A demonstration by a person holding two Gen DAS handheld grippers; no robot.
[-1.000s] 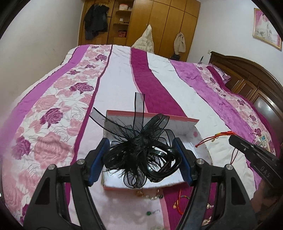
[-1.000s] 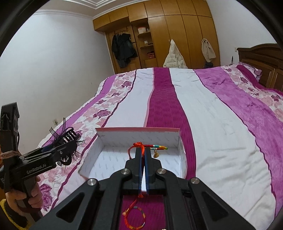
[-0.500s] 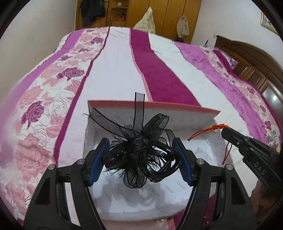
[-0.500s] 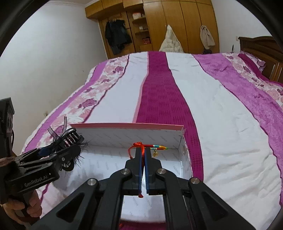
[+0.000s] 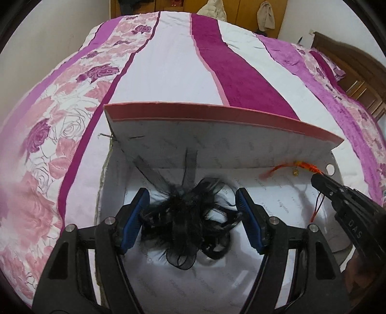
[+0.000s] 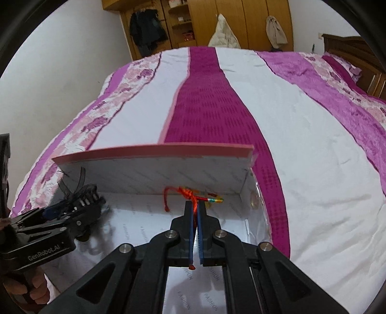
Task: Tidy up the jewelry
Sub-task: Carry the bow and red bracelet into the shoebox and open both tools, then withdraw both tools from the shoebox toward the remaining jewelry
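A white box with a pink rim (image 5: 217, 113) (image 6: 154, 149) lies open on the bed. Inside it, low over the floor, my left gripper (image 5: 193, 200) (image 6: 79, 205) is shut on a black feathered hair clip with mesh ribbon (image 5: 188, 217) (image 6: 72, 190). My right gripper (image 6: 195, 205) (image 5: 318, 177) is shut on a red cord bracelet (image 6: 190, 193) (image 5: 306, 166) with a coloured end and a small gold charm. It holds the cord near the box's far wall, right of the hair clip. One red tail hangs below the pads.
The striped pink, white and magenta bedspread (image 6: 277, 116) surrounds the box. A wooden wardrobe (image 6: 241, 21) with hanging clothes stands at the far end, and a wooden headboard (image 5: 349, 67) at the right. A hand (image 6: 31, 287) grips the left tool's handle.
Both grippers have come forward and down into the box, each still holding its piece. The loose jewelry on the bedspread in front of the box has dropped out of view.
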